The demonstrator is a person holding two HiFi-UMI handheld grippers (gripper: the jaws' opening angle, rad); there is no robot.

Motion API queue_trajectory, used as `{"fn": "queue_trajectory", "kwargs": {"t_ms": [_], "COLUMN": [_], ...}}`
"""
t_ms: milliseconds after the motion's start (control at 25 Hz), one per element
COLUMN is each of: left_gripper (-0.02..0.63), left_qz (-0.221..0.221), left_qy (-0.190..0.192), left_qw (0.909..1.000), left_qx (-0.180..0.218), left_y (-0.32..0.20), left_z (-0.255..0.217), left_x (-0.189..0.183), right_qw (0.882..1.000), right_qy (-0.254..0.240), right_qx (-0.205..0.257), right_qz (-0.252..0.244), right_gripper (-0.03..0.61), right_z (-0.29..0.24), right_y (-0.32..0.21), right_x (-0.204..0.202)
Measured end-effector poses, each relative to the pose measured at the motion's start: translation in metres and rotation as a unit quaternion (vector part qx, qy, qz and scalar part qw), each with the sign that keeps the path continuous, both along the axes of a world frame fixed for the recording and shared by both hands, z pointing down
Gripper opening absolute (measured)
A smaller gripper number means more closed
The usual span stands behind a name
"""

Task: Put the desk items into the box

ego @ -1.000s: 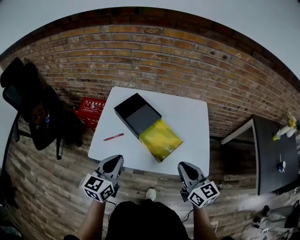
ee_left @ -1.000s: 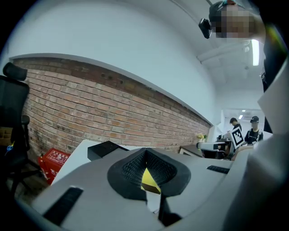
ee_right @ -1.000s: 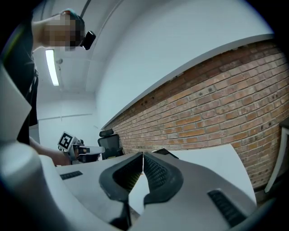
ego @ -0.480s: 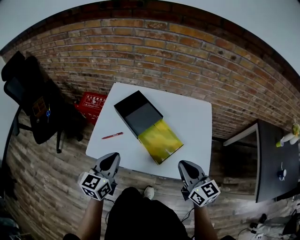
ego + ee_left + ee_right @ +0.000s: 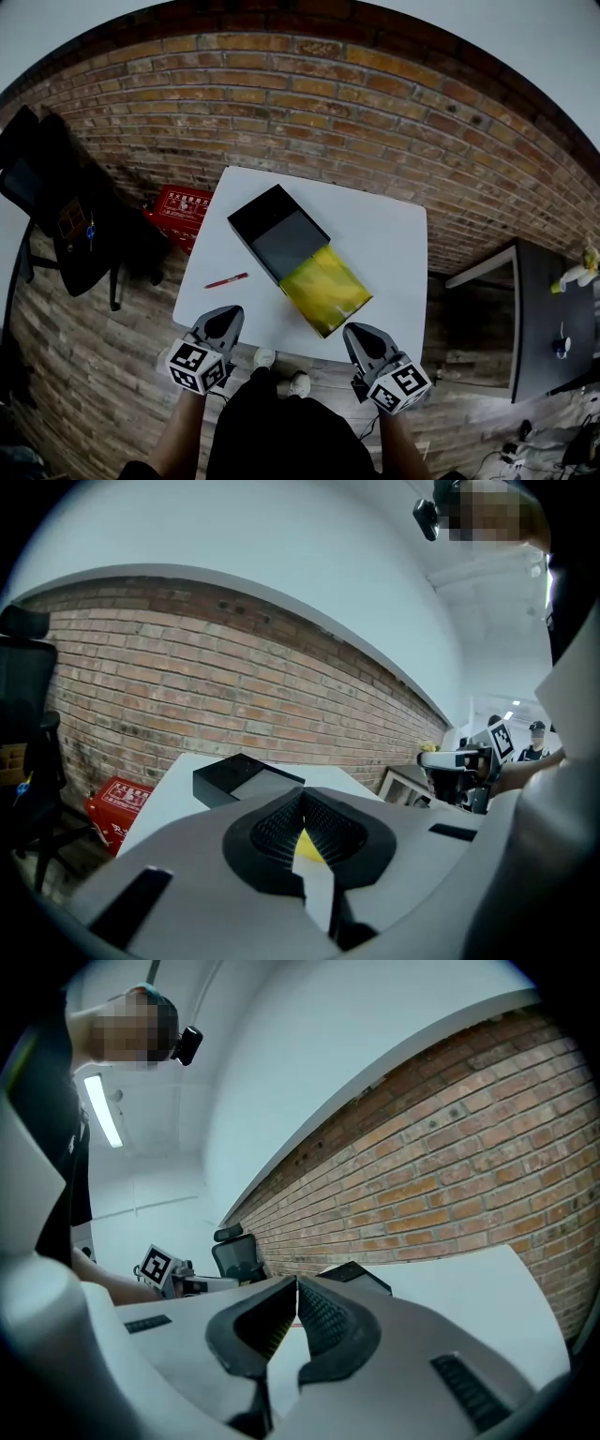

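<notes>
A white table (image 5: 384, 244) stands against a brick wall. On it lies an open black box (image 5: 277, 232) with a grey inside, and a yellow book-like item (image 5: 326, 289) lies against its near corner. A red pen (image 5: 226, 279) rests near the table's left edge. My left gripper (image 5: 225, 323) hovers at the near left edge, jaws shut and empty. My right gripper (image 5: 361, 339) hovers at the near edge, right of the yellow item, also shut and empty. The left gripper view shows the black box (image 5: 239, 778) beyond the shut jaws; the right gripper view shows the box (image 5: 361, 1275) too.
A red crate (image 5: 181, 212) sits on the wooden floor left of the table. A black office chair (image 5: 66, 211) stands further left. A dark side table (image 5: 548, 319) with small items is at the right. The brick wall runs behind.
Both grippers have crept a little closer to the table's near edge, the right one shifting left toward the yellow item. Nothing on the table has moved.
</notes>
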State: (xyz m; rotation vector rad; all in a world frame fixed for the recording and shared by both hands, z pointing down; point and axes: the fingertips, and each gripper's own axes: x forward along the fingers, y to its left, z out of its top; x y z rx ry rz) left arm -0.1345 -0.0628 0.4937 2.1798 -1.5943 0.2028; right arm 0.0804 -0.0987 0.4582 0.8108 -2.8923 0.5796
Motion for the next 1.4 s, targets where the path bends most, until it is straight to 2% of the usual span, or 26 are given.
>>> {"fn": "queue_trajectory", "kwargs": {"t_ms": [240,480,560,840,1040,1200,1400], "left_gripper": [0.015,0.015,0.015,0.015,0.015,0.015,0.017], "left_qz": [0.006,0.036,0.050,0.081,0.084,0.103,0.125], "left_qy": [-0.032,-0.070,-0.082,-0.124,-0.135,-0.159,-0.193], "left_qw": [0.9991,0.9950,0.9923,0.9850,0.9811,0.9737,0.9628], "left_qx": [-0.028,-0.063,-0.078,-0.089,-0.110,-0.126,-0.142], "left_y": [-0.024,-0.043,-0.046,-0.064,-0.067,-0.072,-0.076], "left_z": [0.034,0.074,0.088,0.112,0.135,0.154,0.170], "left_x": [-0.029,-0.047,-0.051,-0.059,-0.069,-0.076,-0.084], "right_qw": [0.998,0.995,0.994,0.987,0.981,0.970,0.963], "right_qy": [0.059,0.093,0.106,0.140,0.156,0.186,0.202], "right_qx": [0.024,0.020,0.020,0.019,0.004,0.008,0.003], "right_qz": [0.001,-0.010,-0.025,-0.077,-0.118,-0.159,-0.178], "right_gripper": [0.023,0.022,0.021,0.021,0.023,0.021,0.023], "right_z": [0.026,0.048,0.055,0.084,0.112,0.133,0.149], "right_y": [-0.007,-0.014,-0.012,-0.017,-0.015,-0.012,-0.014], "right_x": [-0.031,-0.069,-0.086,-0.150,-0.194,-0.222,-0.242]}}
